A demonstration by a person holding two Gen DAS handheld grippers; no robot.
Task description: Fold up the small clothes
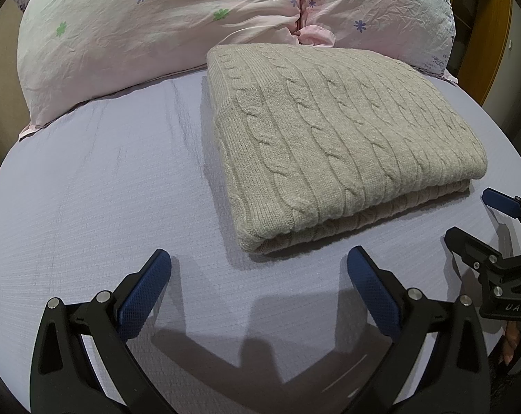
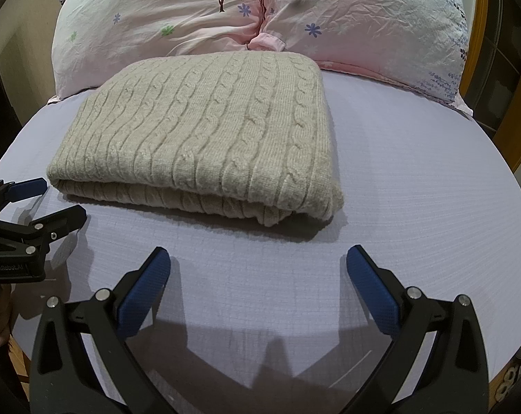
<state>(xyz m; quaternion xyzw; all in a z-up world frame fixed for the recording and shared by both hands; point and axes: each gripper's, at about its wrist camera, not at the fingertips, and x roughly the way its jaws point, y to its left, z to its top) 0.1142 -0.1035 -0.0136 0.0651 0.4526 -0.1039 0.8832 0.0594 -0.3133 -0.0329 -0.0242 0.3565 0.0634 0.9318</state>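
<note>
A beige cable-knit sweater [image 1: 332,138] lies folded into a thick rectangle on the lavender bed sheet [image 1: 105,189]. It also shows in the right wrist view [image 2: 205,134]. My left gripper [image 1: 258,258] is open and empty, hovering over the sheet just short of the sweater's near edge. My right gripper [image 2: 258,257] is open and empty, over the sheet in front of the sweater's near right corner. Each gripper shows in the other's view: the right gripper [image 1: 467,217] at the right edge, the left gripper [image 2: 53,200] at the left edge, both open.
Two pink floral pillows [image 1: 139,34] [image 2: 363,20] lie against the head of the bed behind the sweater. A wooden bed frame [image 1: 498,48] stands at the right. The sheet [image 2: 415,207] stretches bare to the right of the sweater.
</note>
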